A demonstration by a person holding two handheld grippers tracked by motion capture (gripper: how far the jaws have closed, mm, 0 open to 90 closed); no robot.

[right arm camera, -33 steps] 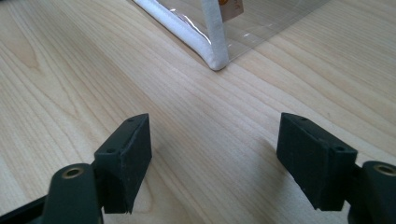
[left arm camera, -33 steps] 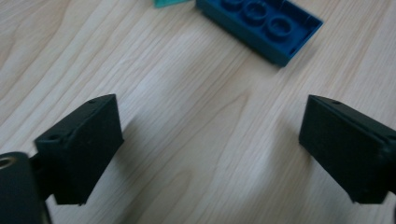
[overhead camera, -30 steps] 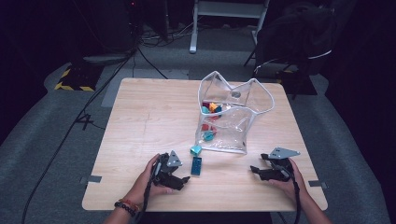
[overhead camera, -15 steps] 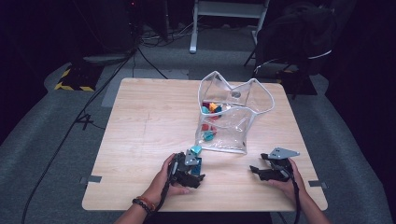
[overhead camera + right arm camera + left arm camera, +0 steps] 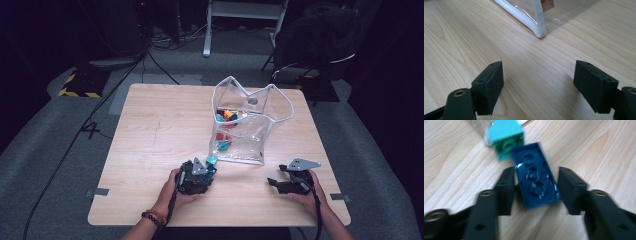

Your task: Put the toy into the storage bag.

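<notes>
A dark blue brick point(image 5: 536, 182) lies on the wooden table point(image 5: 150, 130), underside up, between the two jaws of my left gripper point(image 5: 536, 192), which stands open around it with a small gap on each side. A teal brick point(image 5: 507, 141) point(image 5: 212, 160) touches the blue brick's far end. In the high view my left gripper point(image 5: 205, 172) sits at the near edge, just short of the clear bag point(image 5: 245, 130). My right gripper point(image 5: 272, 181) point(image 5: 537, 87) rests open on the table at the near right, nothing between its jaws.
The clear plastic bag with white piping point(image 5: 524, 18) holds several coloured bricks point(image 5: 226, 116) and stands at mid-table; its near corner point(image 5: 540, 33) is just ahead of my right gripper. Cables and a chair base point(image 5: 240, 25) are on the floor beyond.
My left gripper has moved right and forward, from beside the blue brick to astride it. The right gripper has stayed put.
</notes>
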